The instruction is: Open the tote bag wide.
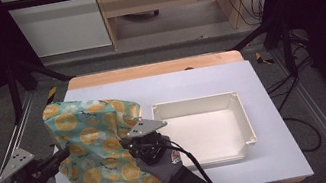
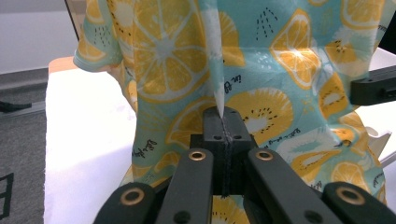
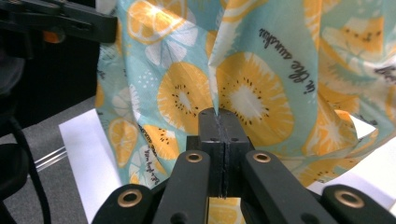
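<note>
Cloth (image 1: 95, 139) held up, long axis left-right — both tongs pinching folds.

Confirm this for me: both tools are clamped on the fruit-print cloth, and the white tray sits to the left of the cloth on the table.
One detail is wrong: the side. The left tool and the right tool are both shut on folds of the fruit-print cloth, as each gripper view shows. But the high view puts the white tray to the right of the cloth, not the left.
</note>
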{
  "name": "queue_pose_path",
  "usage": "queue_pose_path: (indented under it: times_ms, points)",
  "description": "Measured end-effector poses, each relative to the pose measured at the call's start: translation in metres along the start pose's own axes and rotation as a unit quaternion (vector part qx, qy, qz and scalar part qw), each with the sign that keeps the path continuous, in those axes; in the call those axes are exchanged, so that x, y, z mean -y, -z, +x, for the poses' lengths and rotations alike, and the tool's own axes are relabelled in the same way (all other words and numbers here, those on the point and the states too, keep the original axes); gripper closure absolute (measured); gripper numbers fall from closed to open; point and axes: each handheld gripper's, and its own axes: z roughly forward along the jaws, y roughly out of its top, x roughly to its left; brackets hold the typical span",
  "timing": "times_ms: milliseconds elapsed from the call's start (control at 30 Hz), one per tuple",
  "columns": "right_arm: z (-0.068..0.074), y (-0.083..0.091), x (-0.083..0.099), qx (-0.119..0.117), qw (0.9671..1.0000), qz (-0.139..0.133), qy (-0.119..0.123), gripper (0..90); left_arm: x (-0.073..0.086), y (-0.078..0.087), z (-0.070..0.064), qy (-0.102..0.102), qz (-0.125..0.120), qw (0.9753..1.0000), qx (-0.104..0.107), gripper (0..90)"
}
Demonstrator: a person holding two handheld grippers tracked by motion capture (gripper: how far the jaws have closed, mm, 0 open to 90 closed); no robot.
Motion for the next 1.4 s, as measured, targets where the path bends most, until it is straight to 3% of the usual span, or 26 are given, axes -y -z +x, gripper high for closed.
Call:
queue_pose_path:
  times_ms: [133, 367, 467, 600, 700, 867, 1133, 1400]
  points:
    - [0.000, 0.001, -0.001, 0.001, 1.0000, -0.001, 0.003, 85.6, 0.002, -0.002, 0.001, 0.003, 0.004, 1.0000, 0.000, 89.9]
    - [0.002, 0.024, -0.018, 0.002, 0.9989, -0.046, 0.010, 76.3, 0.003, -0.003, 0.002, 0.003, 0.007, 1.0000, 0.000, 89.9]
    - [-0.002, 0.036, -0.035, 0.024, 0.9963, -0.082, 0.007, 66.5, 0.003, -0.002, 0.002, 0.003, 0.007, 1.0000, 0.000, 89.9]
    - [-0.009, 0.032, -0.041, 0.044, 0.9947, -0.092, 0.008, 60.7, 0.004, -0.002, 0.002, 0.003, 0.008, 1.0000, -0.001, 89.9]
    - [-0.012, 0.024, -0.041, 0.043, 0.9959, -0.080, 0.003, 66.2, 0.005, -0.003, 0.002, 0.003, 0.010, 0.9999, -0.001, 89.9]
    - [-0.007, 0.019, -0.038, 0.058, 0.9961, -0.063, 0.024, 89.9, 0.006, -0.002, 0.003, 0.004, 0.011, 0.9999, -0.001, 89.9]
    - [0.001, 0.037, -0.041, 0.036, 0.9936, -0.103, 0.028, 90.0, 0.008, -0.005, 0.003, 0.005, 0.019, 0.9998, -0.002, 89.9]
    - [0.006, 0.025, -0.020, 0.000, 0.9976, -0.064, 0.028, 90.0, 0.011, -0.008, 0.006, 0.010, 0.028, 0.9996, -0.004, 89.8]
